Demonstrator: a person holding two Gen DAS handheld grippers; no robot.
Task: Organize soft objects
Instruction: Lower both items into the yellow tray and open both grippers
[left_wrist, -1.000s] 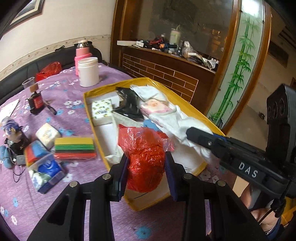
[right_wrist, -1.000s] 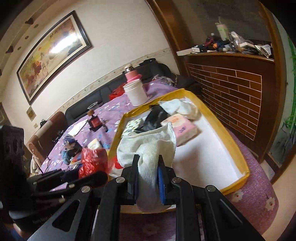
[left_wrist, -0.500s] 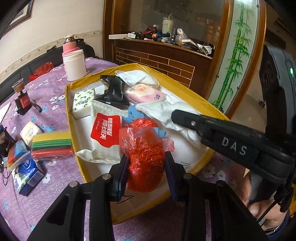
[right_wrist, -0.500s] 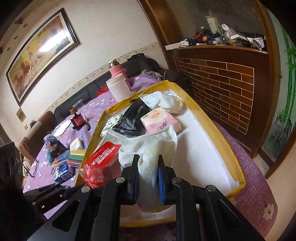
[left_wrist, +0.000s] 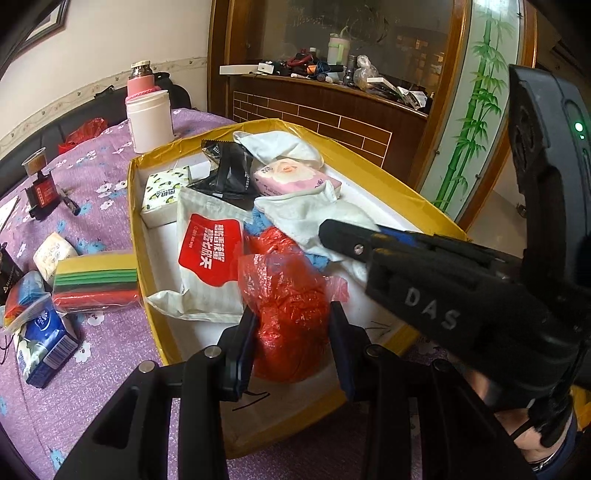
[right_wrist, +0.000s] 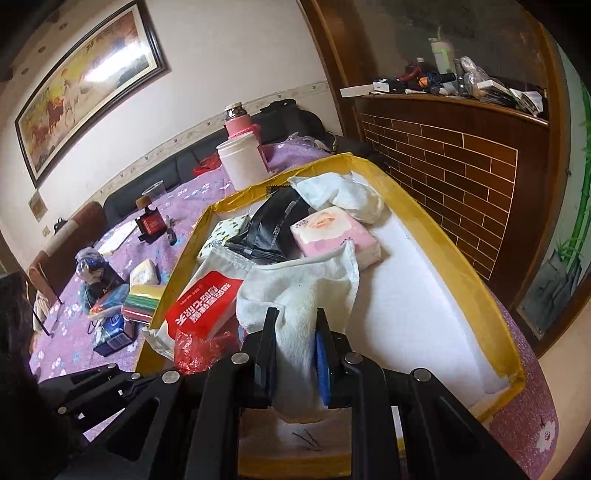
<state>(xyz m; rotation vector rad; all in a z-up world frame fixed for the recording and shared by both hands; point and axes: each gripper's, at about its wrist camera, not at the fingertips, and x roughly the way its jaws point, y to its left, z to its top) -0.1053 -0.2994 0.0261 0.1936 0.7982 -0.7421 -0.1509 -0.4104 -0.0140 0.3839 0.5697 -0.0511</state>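
Observation:
My left gripper (left_wrist: 293, 339) is shut on a crumpled red plastic bag (left_wrist: 291, 302), held just over the near end of the yellow-rimmed tray (left_wrist: 417, 199). The right gripper (right_wrist: 295, 343) is shut on a white towel (right_wrist: 306, 284), also over the tray's near end; it shows from the side in the left wrist view as a black arm (left_wrist: 424, 266). Inside the tray lie a red-and-white tissue pack (left_wrist: 208, 254), a pink tissue pack (right_wrist: 334, 236), a black pouch (right_wrist: 273, 225), a white cloth (right_wrist: 340, 195), a patterned tissue box (left_wrist: 164, 194) and a blue cloth (left_wrist: 258, 223).
On the purple floral tablecloth (left_wrist: 99, 173) left of the tray sit striped sponges (left_wrist: 94, 280), a blue tissue pack (left_wrist: 40, 343), a small wrapped pack (left_wrist: 51, 253), a white jar (left_wrist: 149, 118) and a pink bottle (left_wrist: 140, 79). A brick-faced wooden counter (right_wrist: 461, 162) stands behind.
Both grippers have come down closer over the tray with their loads. The red-and-white tissue pack, hidden a second ago, now shows beside the red bag.

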